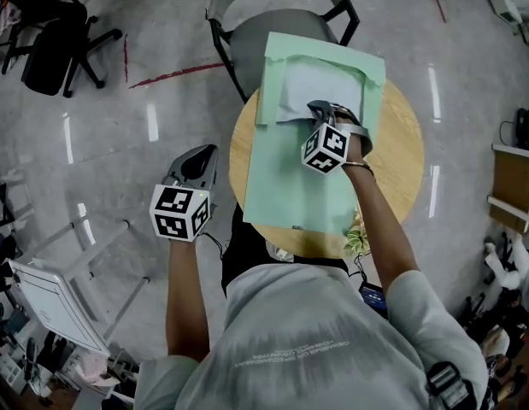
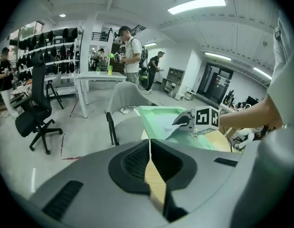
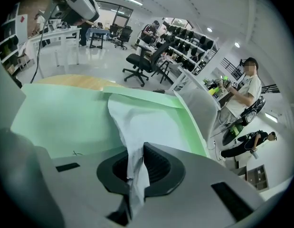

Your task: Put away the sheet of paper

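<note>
Up at the far end of the green folder [image 1: 298, 186], the paper [image 1: 302, 88] lies rumpled, its near edge lifted and clamped between the fingers of the right gripper [image 1: 320, 108]. The folder covers much of the round counter [image 1: 401, 156]. Left of the counter, the left gripper [image 1: 198, 162] hangs over the floor, fingers together with nothing between them.

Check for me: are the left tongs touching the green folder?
No, the left tongs hang beside the table, clear of the green folder.
</note>
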The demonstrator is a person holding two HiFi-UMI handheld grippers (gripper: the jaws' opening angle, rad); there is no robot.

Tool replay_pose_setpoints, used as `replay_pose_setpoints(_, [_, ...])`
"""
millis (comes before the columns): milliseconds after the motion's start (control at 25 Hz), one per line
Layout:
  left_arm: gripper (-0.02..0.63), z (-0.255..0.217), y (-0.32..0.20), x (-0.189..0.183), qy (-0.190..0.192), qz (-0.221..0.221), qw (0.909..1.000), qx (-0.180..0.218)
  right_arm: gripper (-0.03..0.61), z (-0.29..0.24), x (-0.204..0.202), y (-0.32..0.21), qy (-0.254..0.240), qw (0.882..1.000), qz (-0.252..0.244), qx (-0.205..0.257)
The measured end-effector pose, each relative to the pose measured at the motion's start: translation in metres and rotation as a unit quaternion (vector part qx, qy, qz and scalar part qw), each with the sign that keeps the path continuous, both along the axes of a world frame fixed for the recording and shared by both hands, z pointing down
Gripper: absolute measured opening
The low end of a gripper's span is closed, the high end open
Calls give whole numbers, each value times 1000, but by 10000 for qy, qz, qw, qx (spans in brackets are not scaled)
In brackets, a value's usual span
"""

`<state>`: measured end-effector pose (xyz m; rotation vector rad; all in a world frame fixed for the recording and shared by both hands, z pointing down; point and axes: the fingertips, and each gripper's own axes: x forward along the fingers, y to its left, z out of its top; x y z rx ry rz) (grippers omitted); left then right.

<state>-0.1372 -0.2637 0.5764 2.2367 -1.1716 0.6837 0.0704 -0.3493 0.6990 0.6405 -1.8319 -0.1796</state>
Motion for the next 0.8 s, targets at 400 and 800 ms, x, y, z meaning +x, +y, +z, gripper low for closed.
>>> replay_pose_setpoints(400, [26, 16, -29, -14, -64, 302, 9993, -200, 32, 14, 1, -41, -25, 9997, 238, 102])
replay_pose_setpoints(800, [26, 8, -36, -18, -60, 743, 9971, -153, 252, 1, 4, -43, -415, 9961, 716, -301])
